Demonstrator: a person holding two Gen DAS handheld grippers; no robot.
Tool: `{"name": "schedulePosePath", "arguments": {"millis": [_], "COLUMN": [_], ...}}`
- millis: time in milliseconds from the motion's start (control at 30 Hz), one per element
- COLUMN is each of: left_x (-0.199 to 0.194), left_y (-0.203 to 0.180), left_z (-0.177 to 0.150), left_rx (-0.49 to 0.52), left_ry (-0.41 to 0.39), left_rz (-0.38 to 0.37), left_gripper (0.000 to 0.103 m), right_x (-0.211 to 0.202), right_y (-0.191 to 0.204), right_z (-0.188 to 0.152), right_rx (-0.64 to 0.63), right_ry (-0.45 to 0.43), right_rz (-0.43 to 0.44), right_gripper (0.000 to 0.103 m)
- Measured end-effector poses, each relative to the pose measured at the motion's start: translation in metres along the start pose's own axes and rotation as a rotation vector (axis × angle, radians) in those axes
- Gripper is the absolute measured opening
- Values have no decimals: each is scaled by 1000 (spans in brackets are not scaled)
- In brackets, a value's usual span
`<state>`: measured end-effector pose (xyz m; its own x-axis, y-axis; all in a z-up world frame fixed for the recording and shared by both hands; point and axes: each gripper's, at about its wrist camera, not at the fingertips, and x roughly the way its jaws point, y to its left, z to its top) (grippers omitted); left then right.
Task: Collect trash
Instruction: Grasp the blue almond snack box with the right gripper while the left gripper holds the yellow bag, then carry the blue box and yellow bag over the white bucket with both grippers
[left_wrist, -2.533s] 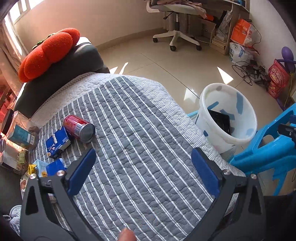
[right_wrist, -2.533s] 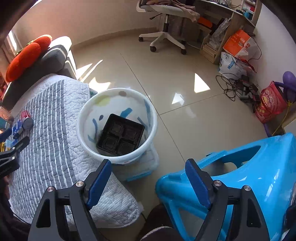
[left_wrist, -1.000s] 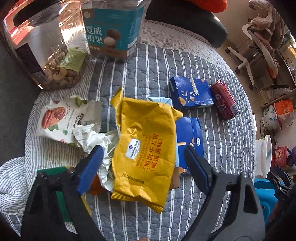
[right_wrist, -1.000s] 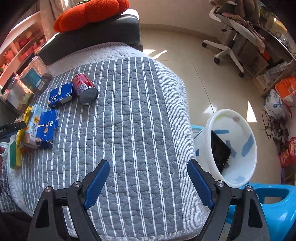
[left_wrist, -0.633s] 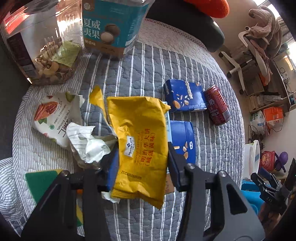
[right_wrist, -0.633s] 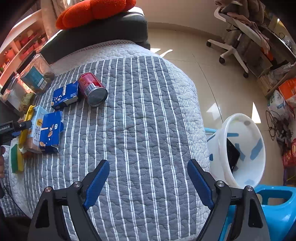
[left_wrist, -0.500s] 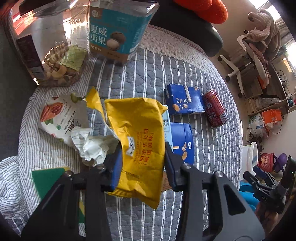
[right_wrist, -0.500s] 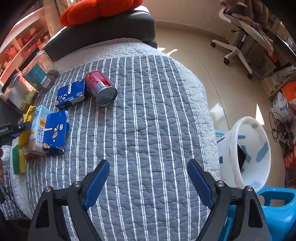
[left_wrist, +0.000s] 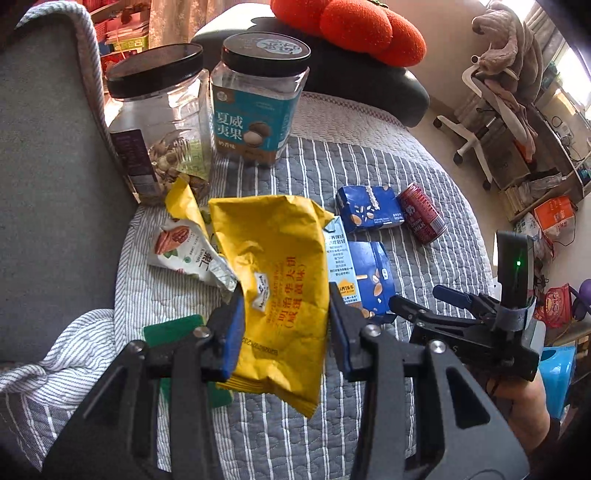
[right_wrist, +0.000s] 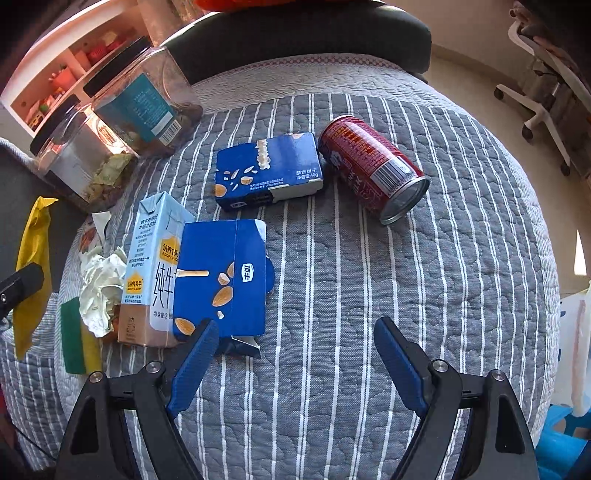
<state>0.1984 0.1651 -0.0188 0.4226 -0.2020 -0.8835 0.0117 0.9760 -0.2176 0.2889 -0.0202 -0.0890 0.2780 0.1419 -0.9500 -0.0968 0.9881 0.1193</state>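
My left gripper (left_wrist: 286, 321) is shut on a yellow snack bag (left_wrist: 280, 266) and holds it above the striped grey quilt (left_wrist: 369, 177). The bag also shows at the left edge of the right wrist view (right_wrist: 31, 273). My right gripper (right_wrist: 291, 354) is open and empty, low over the quilt, just right of a flattened blue carton (right_wrist: 221, 280). Beside that carton lie a light-blue milk carton (right_wrist: 155, 266), crumpled white paper (right_wrist: 99, 288), a blue biscuit box (right_wrist: 267, 170) and a red can (right_wrist: 373, 166) on its side. A white nut wrapper (left_wrist: 184, 251) lies left of the bag.
Two clear jars with black lids (left_wrist: 258, 96) (left_wrist: 159, 122) stand at the back of the quilt. A green and yellow sponge (right_wrist: 75, 336) lies at the left. An orange cushion (left_wrist: 351, 22) sits on the dark armrest. The white bin's edge (right_wrist: 576, 350) is at the right, an office chair (left_wrist: 491, 96) beyond.
My left gripper closed on the yellow bag and lifted it off the pile. My right gripper swung from over the white bin to low over the quilt near the cartons.
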Motion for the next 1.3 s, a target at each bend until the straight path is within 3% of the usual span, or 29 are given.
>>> {"name": "schedulePosePath", "arguments": {"millis": [133, 333, 533, 600, 933, 1300], "left_x": [-2, -2, -3, -3, -1, 7], "left_y": [4, 17, 18, 16, -8, -78], "left_z": [-3, -1, -2, -3, -5, -6], "left_rx": [23, -3, 0, 6, 58, 181], "left_ry": [-6, 3, 6, 6, 6, 0], "left_rz": [46, 45, 42, 45, 51, 20], "left_gripper": [43, 43, 43, 43, 43, 42], "right_x": [21, 40, 52, 49, -6, -73], "right_y": [15, 30, 48, 48, 15, -76], "right_z": [7, 15, 13, 12, 2, -23], "right_rx": [9, 41, -16, -20, -7, 80], "right_ry": [20, 38, 23, 12, -54, -99], "right_rz": [16, 63, -8, -19, -16, -76], "right_gripper": [87, 87, 87, 72, 71, 71]}}
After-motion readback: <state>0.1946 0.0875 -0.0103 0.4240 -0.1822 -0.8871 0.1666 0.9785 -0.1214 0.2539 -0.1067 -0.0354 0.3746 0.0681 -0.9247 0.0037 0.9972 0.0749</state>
